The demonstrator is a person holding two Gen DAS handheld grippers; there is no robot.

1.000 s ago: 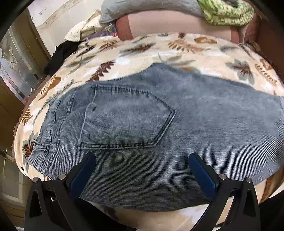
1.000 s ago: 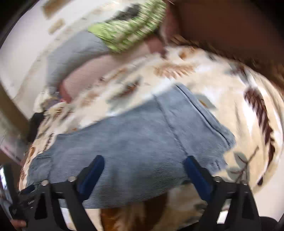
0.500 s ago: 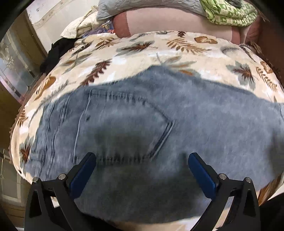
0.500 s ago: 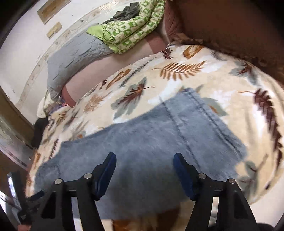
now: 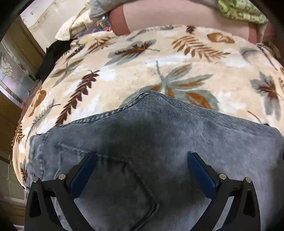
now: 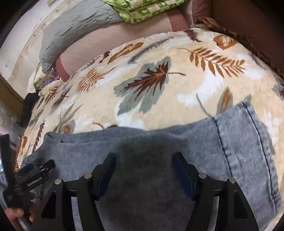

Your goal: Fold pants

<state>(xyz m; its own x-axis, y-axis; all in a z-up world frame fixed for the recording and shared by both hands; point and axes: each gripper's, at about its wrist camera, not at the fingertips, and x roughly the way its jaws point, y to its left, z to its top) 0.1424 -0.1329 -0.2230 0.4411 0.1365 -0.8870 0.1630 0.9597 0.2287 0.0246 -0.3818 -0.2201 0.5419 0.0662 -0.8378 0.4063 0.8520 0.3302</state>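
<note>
Grey-blue jeans (image 5: 159, 142) lie flat across a leaf-print blanket (image 5: 142, 71), back pocket up, waist at the left. My left gripper (image 5: 142, 158) is open and low over the seat, its blue pads (image 5: 83, 174) straddling the pocket area. In the right wrist view the jeans (image 6: 159, 151) run to a stitched leg hem (image 6: 248, 142) at the right. My right gripper (image 6: 144, 158) is open, jaws partly drawn in, close above the leg. The left gripper (image 6: 35, 168) shows at the far left of that view.
The blanket (image 6: 159, 80) covers a bed. A pink bolster (image 5: 177, 16), a grey pillow (image 6: 74, 26) and a green patterned cloth (image 6: 145, 8) lie at the back. A dark cloth (image 5: 49, 58) and glass-panelled furniture (image 5: 12, 74) sit at the left edge.
Both grippers have moved forward and down onto the jeans, which now fill the lower frames. The right jaws have narrowed from a wide opening. The left jaws stay wide.
</note>
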